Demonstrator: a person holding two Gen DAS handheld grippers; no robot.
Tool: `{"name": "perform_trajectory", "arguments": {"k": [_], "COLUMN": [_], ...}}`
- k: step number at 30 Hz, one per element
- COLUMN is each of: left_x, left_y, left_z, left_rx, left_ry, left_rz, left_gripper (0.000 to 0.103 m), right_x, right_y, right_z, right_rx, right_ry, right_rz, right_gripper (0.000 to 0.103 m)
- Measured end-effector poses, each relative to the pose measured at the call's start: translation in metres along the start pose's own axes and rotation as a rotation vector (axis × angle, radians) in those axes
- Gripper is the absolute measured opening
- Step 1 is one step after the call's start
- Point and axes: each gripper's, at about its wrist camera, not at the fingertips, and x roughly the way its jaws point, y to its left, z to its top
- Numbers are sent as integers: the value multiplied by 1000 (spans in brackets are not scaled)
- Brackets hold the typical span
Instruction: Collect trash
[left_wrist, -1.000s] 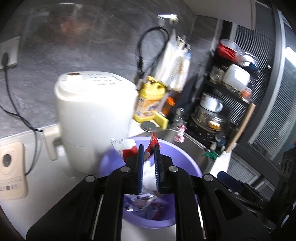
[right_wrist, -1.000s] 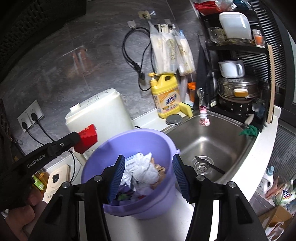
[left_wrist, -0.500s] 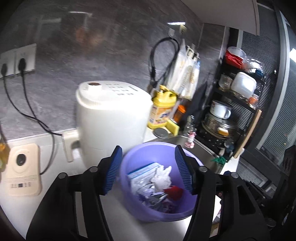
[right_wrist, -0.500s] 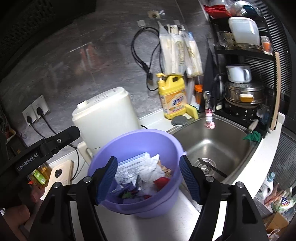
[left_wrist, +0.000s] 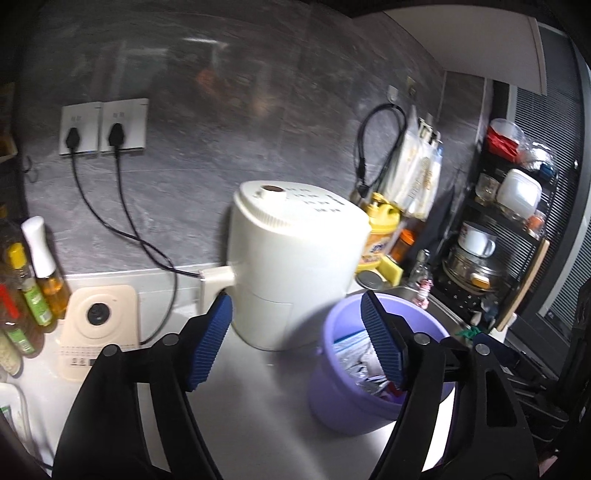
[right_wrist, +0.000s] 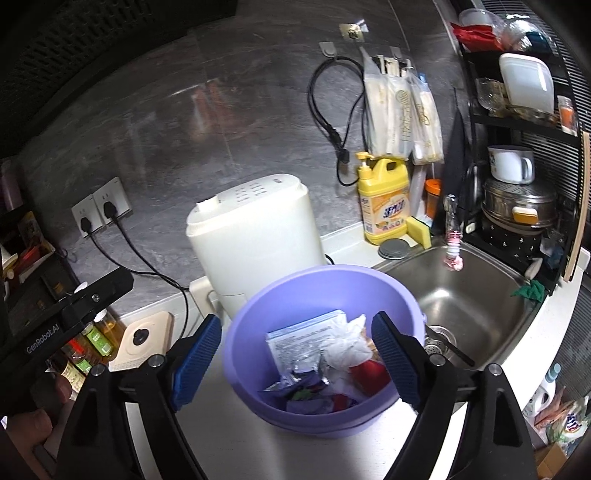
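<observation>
Both grippers, left (left_wrist: 297, 341) and right (right_wrist: 295, 360), gape wide and hold nothing. The purple bin (right_wrist: 255, 321) of trash (right_wrist: 332, 354) sits between the right's fingers, at 4 o'clock in the left view, the sink (right_wrist: 476, 295) at its 2 o'clock.

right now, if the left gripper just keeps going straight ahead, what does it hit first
Most likely the white appliance: it sits between the open left gripper fingers, dead ahead. The purple bucket lies off to the right. Depth is uncertain.

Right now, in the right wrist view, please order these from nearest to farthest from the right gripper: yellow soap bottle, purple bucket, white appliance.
From the right gripper:
1. Purple bucket, directly between its open fingers.
2. White appliance, just behind the bucket.
3. Yellow soap bottle, farther back right, by the wall.
</observation>
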Motion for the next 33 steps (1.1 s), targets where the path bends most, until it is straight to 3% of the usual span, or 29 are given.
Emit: {"name": "perform_trajectory", "arguments": {"k": [13, 20, 33], "left_x": [-41, -67, -95], "left_y": [47, 70, 107], "left_z": [-10, -20, -29], "left_rx": [-24, -9, -41], "left_ry": [-24, -28, -31], "left_rz": [122, 186, 274], "left_gripper": [89, 96, 97], "right_x": [-2, -4, -2], "right_y": [43, 66, 107], "right_z": [-6, -14, -26], "right_rx": [-57, -81, -147], "right_ry": [13, 29, 50], "right_rz": [95, 135, 178], "right_gripper": [95, 95, 95]}}
